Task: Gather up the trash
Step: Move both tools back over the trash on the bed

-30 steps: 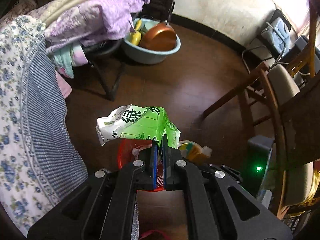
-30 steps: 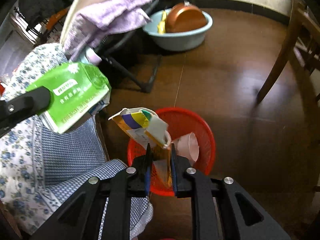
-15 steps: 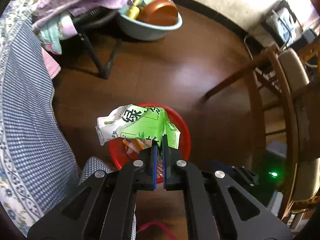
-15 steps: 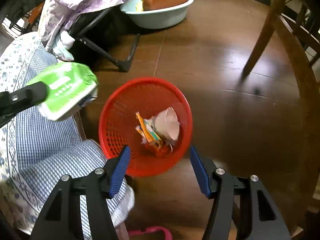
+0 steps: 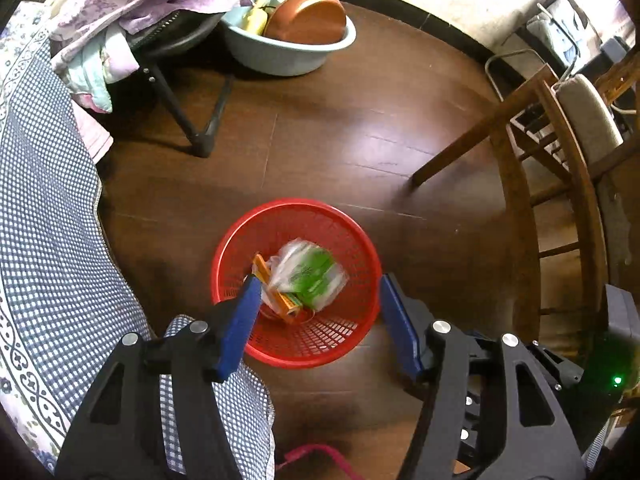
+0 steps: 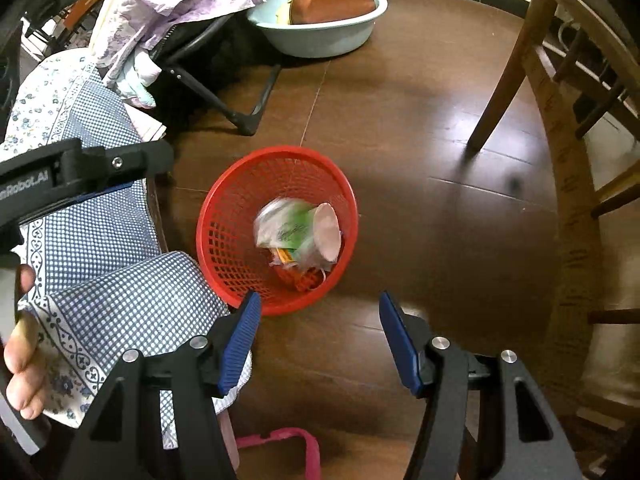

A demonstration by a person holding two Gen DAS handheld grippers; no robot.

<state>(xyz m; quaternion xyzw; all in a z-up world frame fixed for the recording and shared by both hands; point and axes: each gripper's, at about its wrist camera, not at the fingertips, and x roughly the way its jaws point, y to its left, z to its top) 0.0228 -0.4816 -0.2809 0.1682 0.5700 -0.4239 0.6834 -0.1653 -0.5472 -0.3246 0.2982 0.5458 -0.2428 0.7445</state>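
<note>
Trash, a green wrapper (image 5: 310, 270), lies in the red basket (image 5: 240, 236) on the floor, beside an orange carton (image 5: 276, 292). Left tool (image 5: 316, 312) has just opened wide, holding nothing; right tool (image 6: 320, 330) gapes empty too. Lift both straight up, clear of the rim, so nothing snags.

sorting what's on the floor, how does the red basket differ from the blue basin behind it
The red basket has open mesh walls; the blue basin has solid walls. The basket holds trash, a green wrapper and an orange carton; the basin holds a copper-coloured pan. The basket stands nearer the grippers, the basin farther off beside the folding chair. Both are round and stand on the wooden floor.
</note>
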